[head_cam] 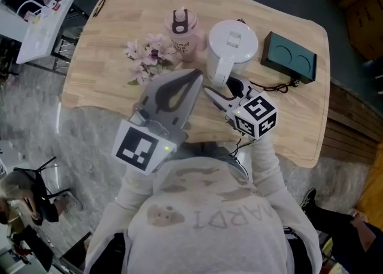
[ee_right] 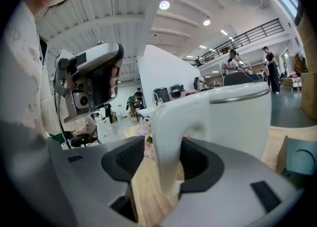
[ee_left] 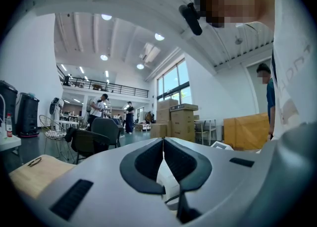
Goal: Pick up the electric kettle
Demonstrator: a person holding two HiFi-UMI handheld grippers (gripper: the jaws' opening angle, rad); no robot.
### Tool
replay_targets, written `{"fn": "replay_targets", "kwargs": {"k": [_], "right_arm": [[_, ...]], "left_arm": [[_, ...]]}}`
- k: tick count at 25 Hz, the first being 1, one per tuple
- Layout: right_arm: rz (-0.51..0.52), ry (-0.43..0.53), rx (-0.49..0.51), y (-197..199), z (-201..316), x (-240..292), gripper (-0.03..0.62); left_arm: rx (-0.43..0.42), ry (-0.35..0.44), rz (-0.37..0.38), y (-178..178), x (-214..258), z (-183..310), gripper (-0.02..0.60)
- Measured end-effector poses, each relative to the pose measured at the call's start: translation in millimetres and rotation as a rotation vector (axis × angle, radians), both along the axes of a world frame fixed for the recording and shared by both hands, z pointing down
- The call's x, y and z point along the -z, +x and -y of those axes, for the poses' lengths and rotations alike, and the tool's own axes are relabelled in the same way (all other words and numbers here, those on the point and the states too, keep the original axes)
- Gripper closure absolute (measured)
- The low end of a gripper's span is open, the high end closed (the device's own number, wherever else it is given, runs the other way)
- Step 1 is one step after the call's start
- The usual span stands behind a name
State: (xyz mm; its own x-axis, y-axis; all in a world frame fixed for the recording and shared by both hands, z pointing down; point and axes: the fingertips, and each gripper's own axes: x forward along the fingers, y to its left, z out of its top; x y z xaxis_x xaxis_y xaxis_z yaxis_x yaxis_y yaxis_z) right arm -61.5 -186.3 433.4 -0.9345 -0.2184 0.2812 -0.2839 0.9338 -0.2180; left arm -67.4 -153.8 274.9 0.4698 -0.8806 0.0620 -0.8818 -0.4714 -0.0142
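The white electric kettle (head_cam: 232, 44) stands upright on the wooden table (head_cam: 114, 33), its handle turned toward me. My right gripper (head_cam: 220, 85) straddles that handle (ee_right: 166, 122): the right pad lies against it, while table shows through a gap at the left pad, so the jaws are open. The kettle's body (ee_right: 240, 117) fills the right gripper view just beyond. My left gripper (head_cam: 194, 75) hovers to the left of the kettle, shut with nothing in it. In the left gripper view its tips (ee_left: 163, 141) meet, and a sliver of the white kettle (ee_left: 167, 181) shows below them.
A pink bottle (head_cam: 181, 29) and pale flowers (head_cam: 148, 57) sit left of the kettle. A dark teal box (head_cam: 289, 57) with a black cable lies to its right. A white desk (head_cam: 42, 24) stands off the table's left edge.
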Motion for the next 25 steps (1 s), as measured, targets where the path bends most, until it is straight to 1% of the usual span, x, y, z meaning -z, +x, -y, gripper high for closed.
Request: {"fn": "replay_targets", "kwargs": {"k": [18,25], "right_arm": [[-0.026,0.014,0.058,-17,-2,-6,0.391],[-0.031,0.032,0.045,-22,-2,-6,0.39]], "left_arm": [[0.008,-0.005,0.001,-11,-2,4,0.566],[0.007,-0.01,0.004,-12,-3,5,0.566]]}}
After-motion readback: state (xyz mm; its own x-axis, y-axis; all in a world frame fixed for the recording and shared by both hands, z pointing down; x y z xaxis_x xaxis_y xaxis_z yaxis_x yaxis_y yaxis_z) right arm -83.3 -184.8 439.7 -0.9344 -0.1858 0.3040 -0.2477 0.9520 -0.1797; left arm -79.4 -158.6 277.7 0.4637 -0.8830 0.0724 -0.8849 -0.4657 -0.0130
